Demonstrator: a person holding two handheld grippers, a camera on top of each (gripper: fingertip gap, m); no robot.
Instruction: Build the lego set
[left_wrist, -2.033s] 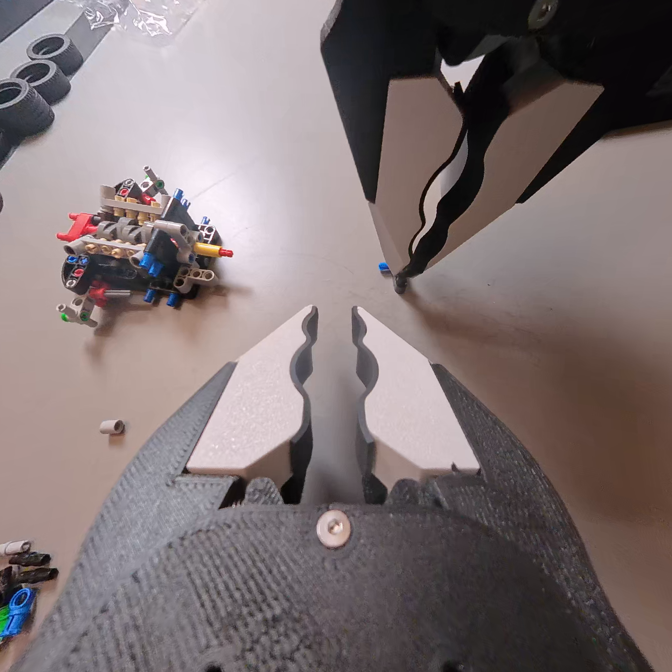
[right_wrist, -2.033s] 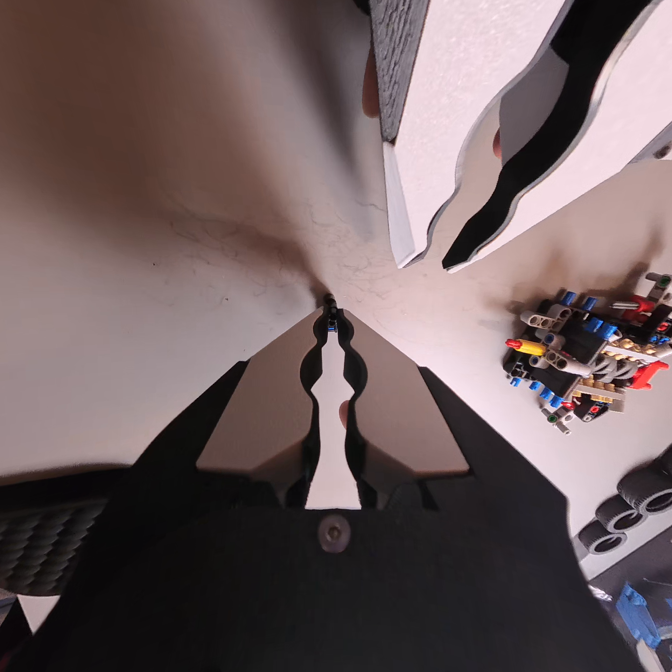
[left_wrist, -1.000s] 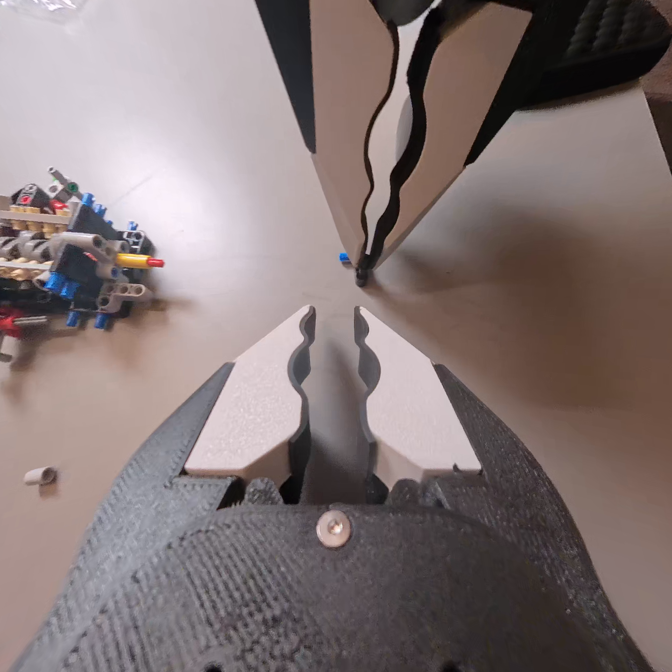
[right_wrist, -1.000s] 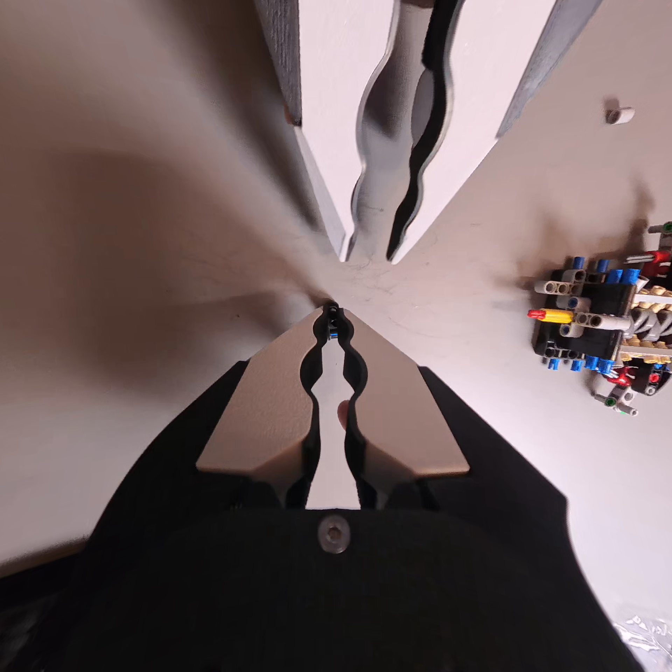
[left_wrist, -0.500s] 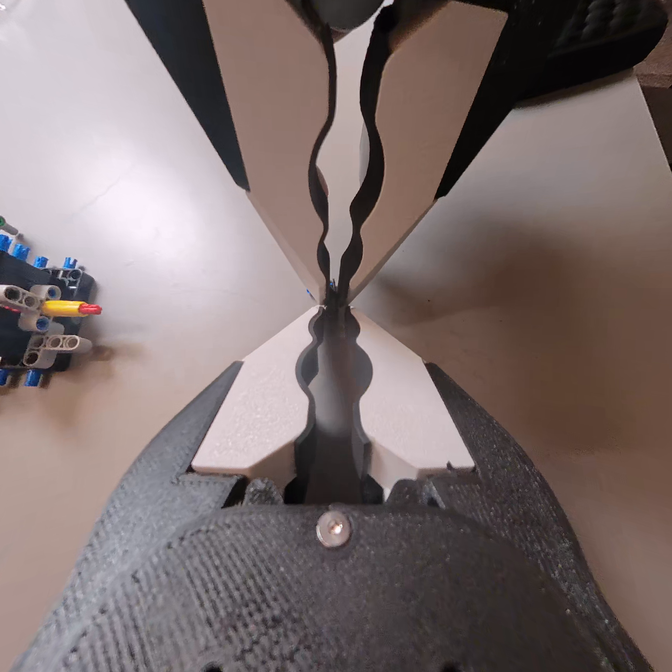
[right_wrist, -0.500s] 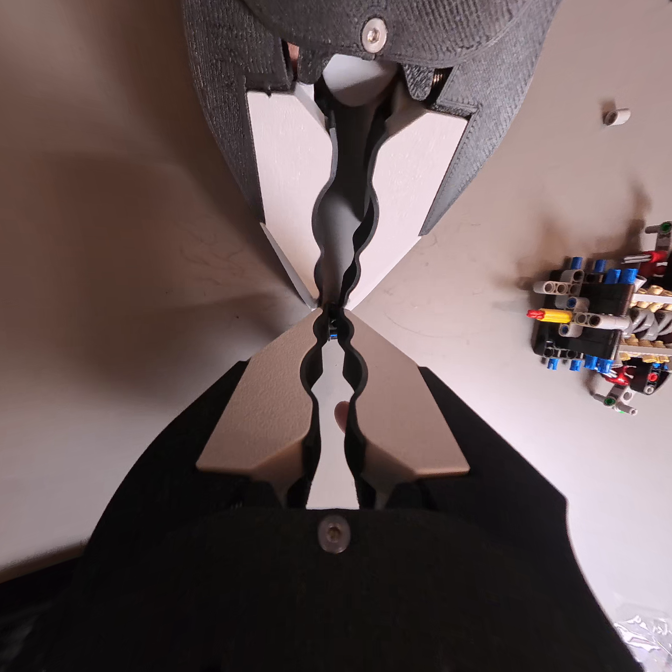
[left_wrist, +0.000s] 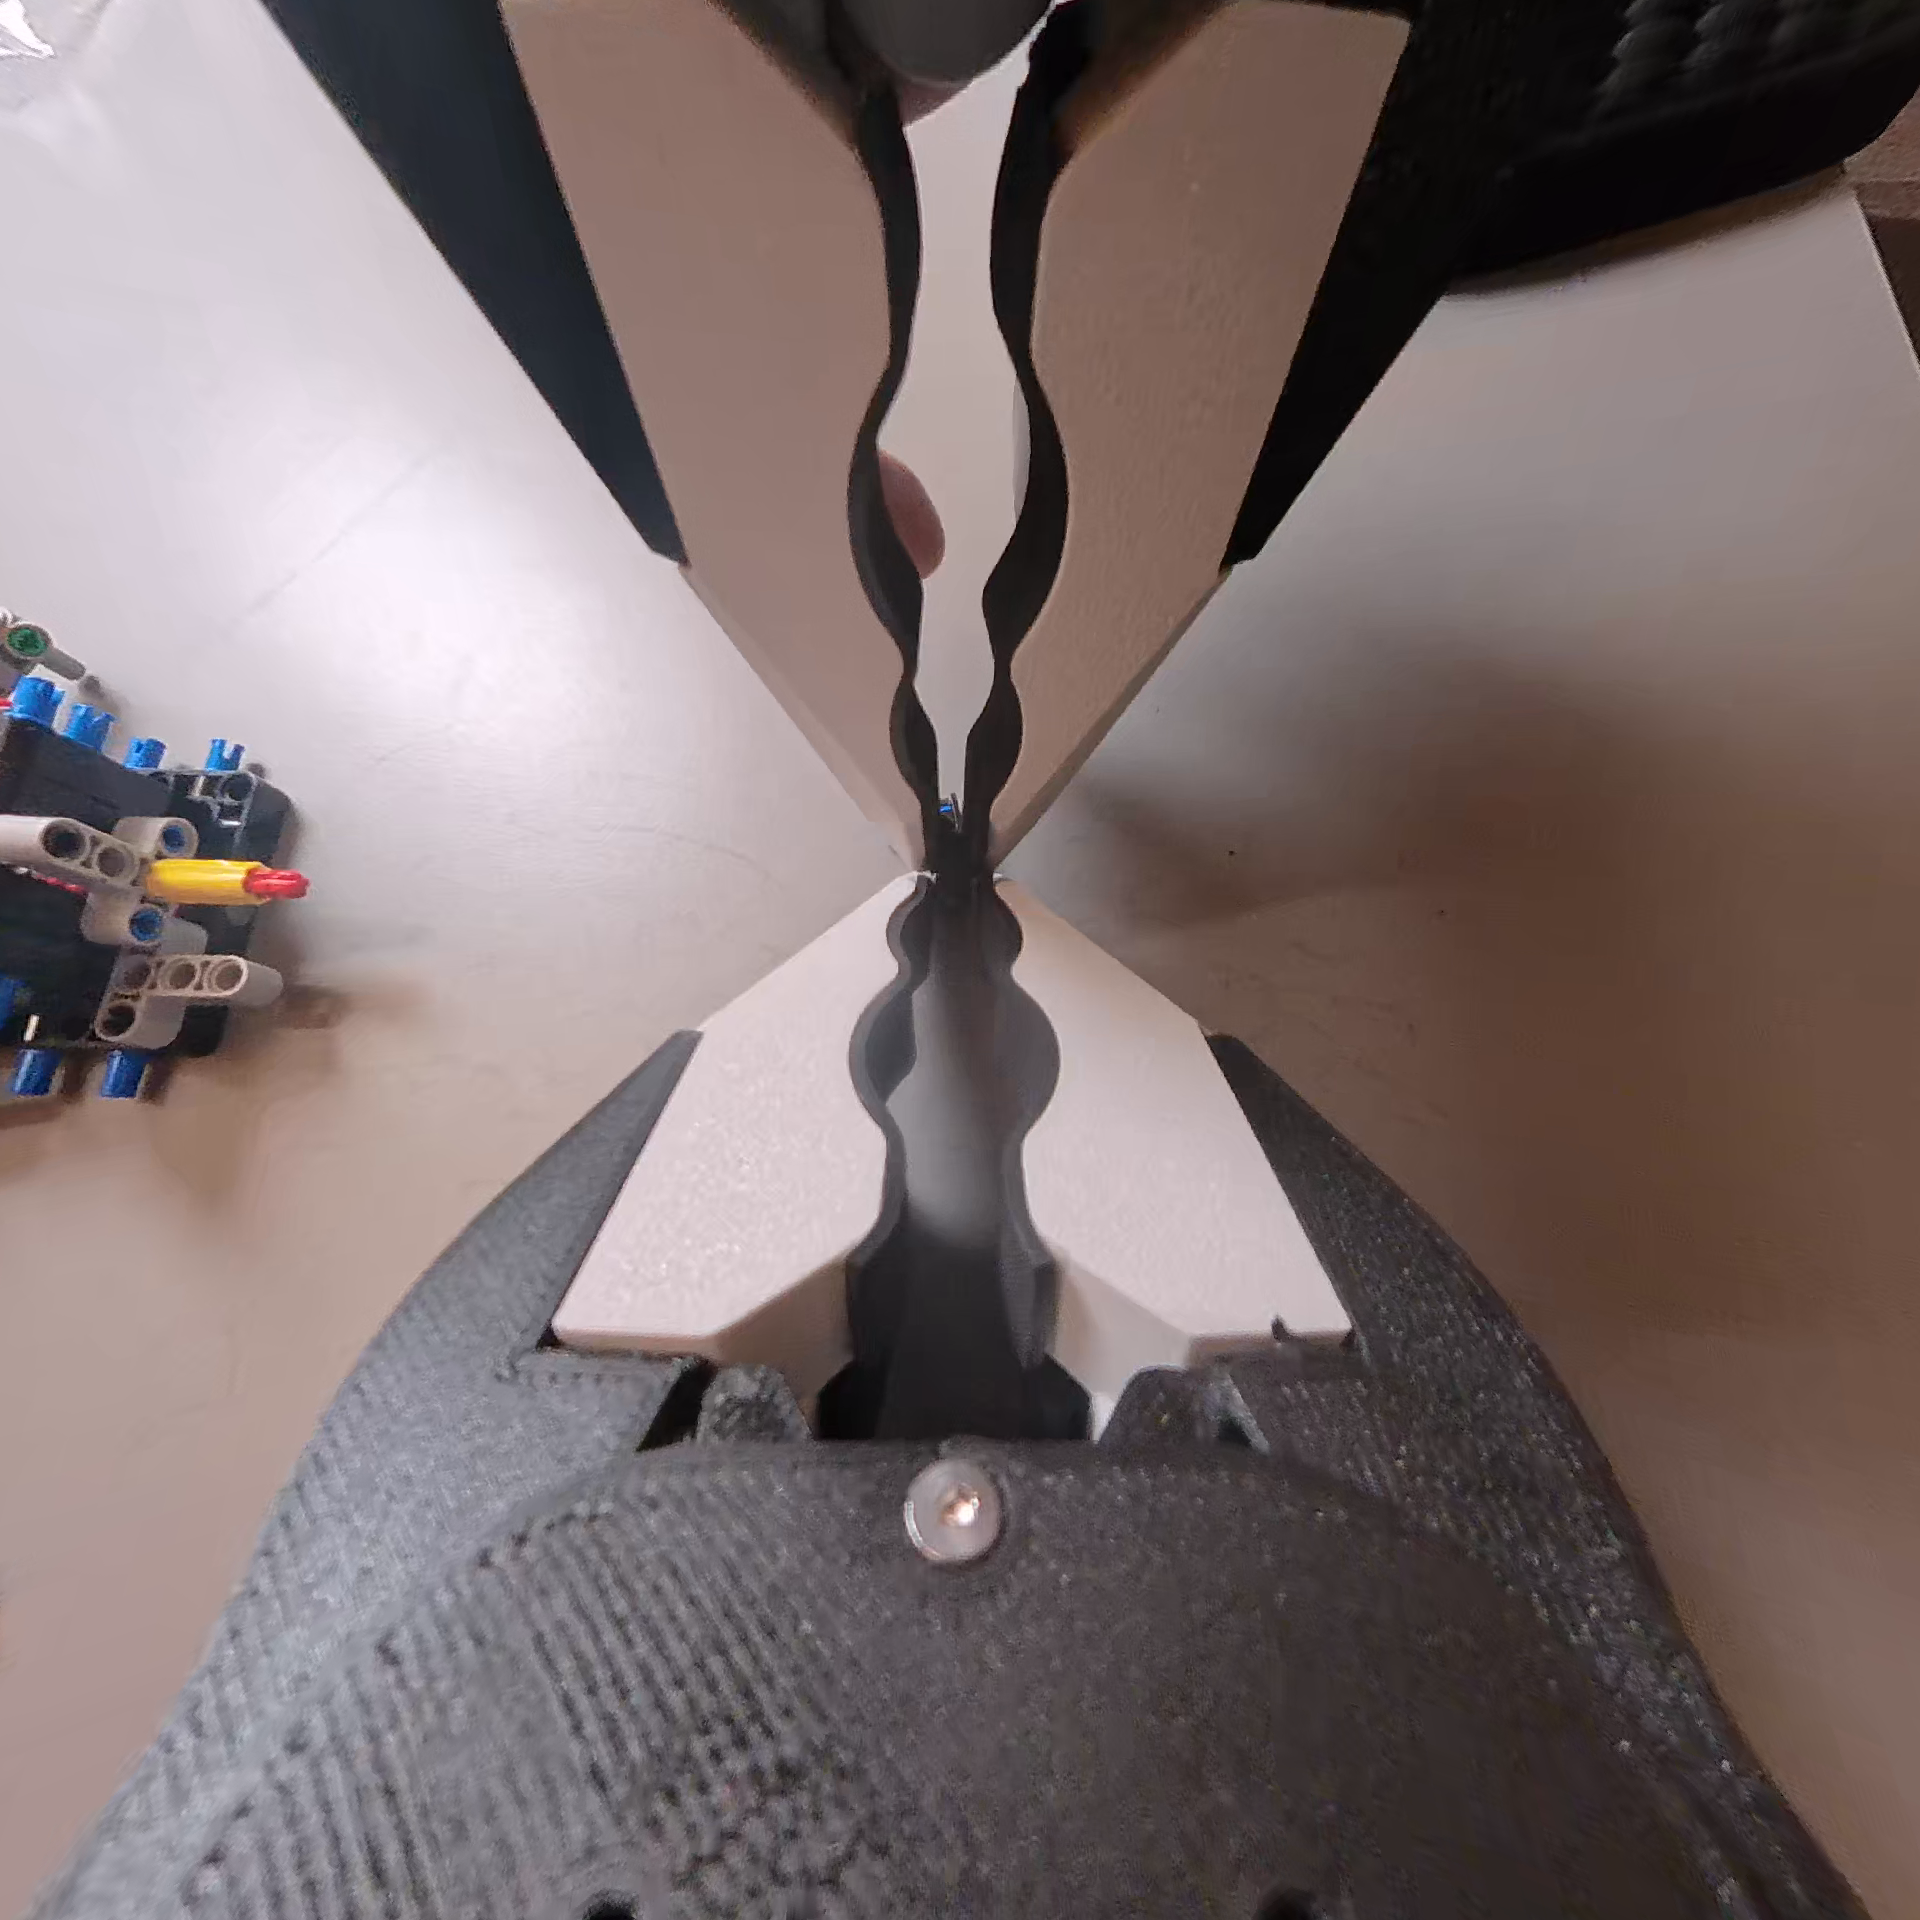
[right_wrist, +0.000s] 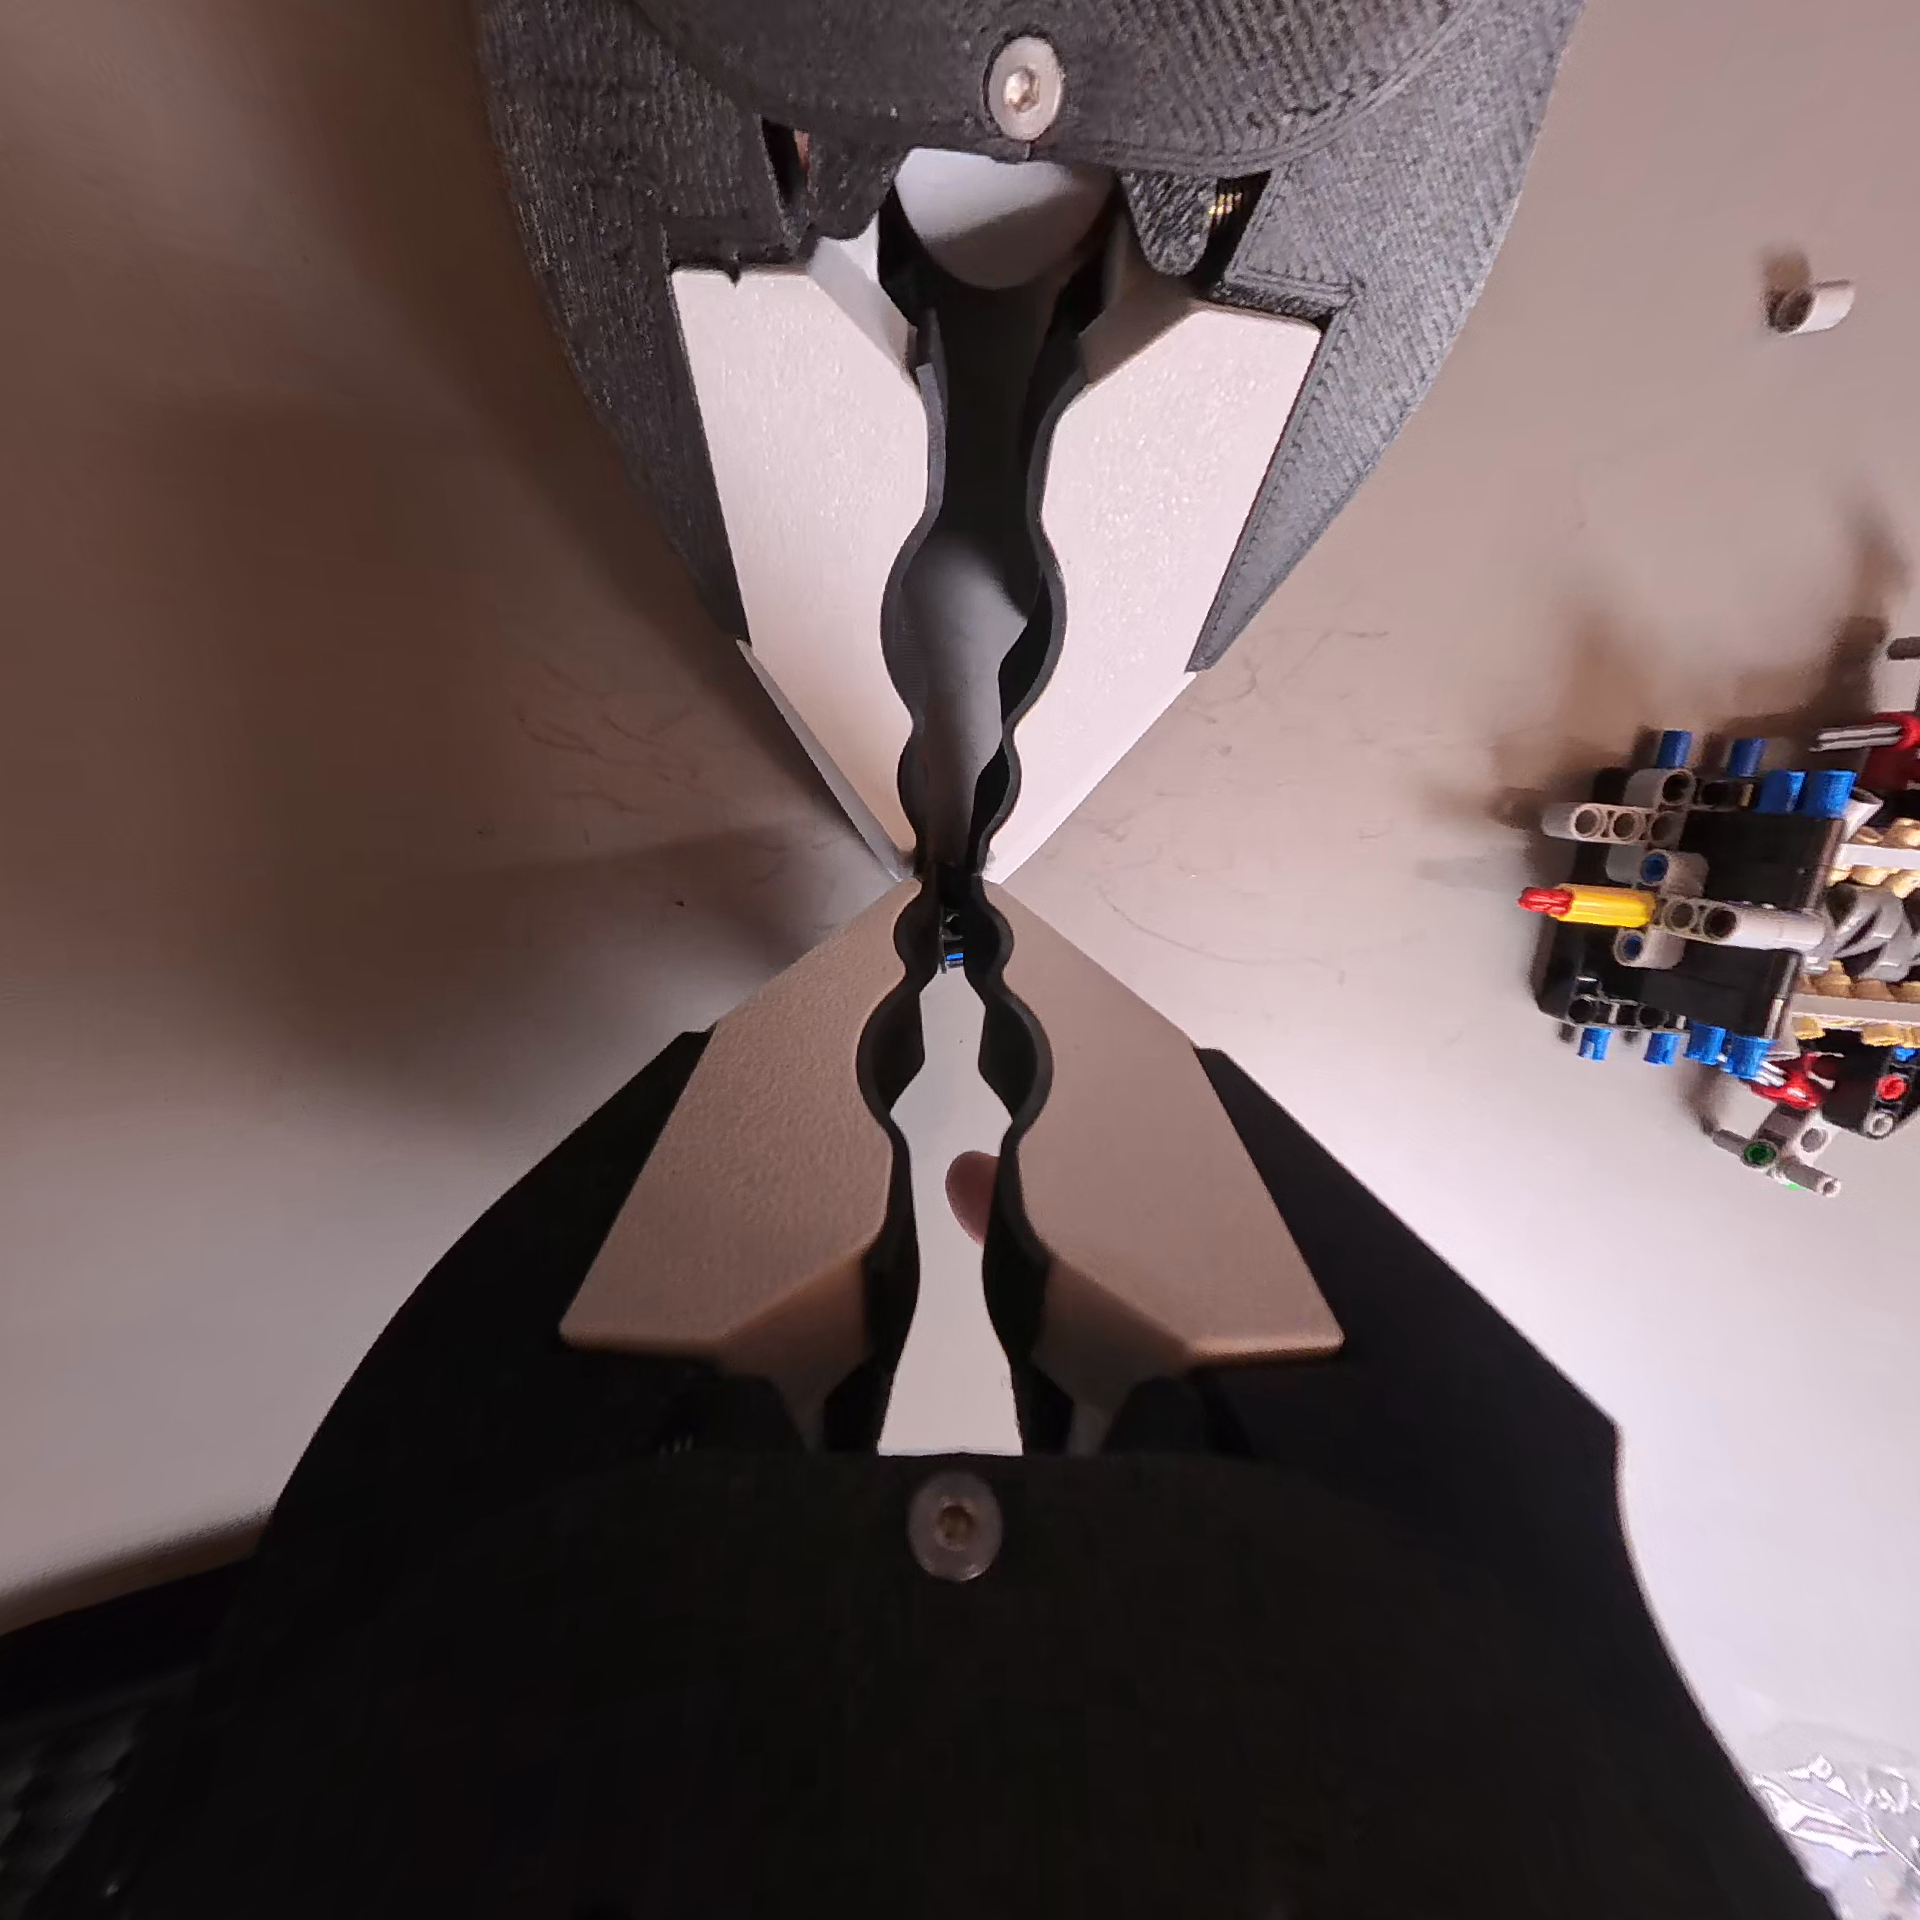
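Observation:
My right gripper (right_wrist: 951, 920) is shut on a small black and blue pin piece (right_wrist: 951, 951), which sits between its tips. My left gripper (left_wrist: 951, 883) faces it tip to tip and is shut on the black end of the same piece (left_wrist: 948, 826). In the left wrist view the right gripper (left_wrist: 951, 831) comes down from the top. In the right wrist view the left gripper (right_wrist: 951, 862) does the same. The partly built lego model (left_wrist: 125, 914), black with blue pins and a yellow axle, lies on the table to one side; it also shows in the right wrist view (right_wrist: 1745, 935).
A loose small grey sleeve piece (right_wrist: 1808, 303) lies on the beige table (right_wrist: 1351, 1351) beyond the model. A crumpled clear plastic bag (right_wrist: 1849, 1829) is at the corner. The table edge (left_wrist: 1896, 208) runs close behind the right gripper.
My left gripper was open and apart a second ago. It moved forward to the right gripper's tips and closed on the piece. The right gripper kept its hold.

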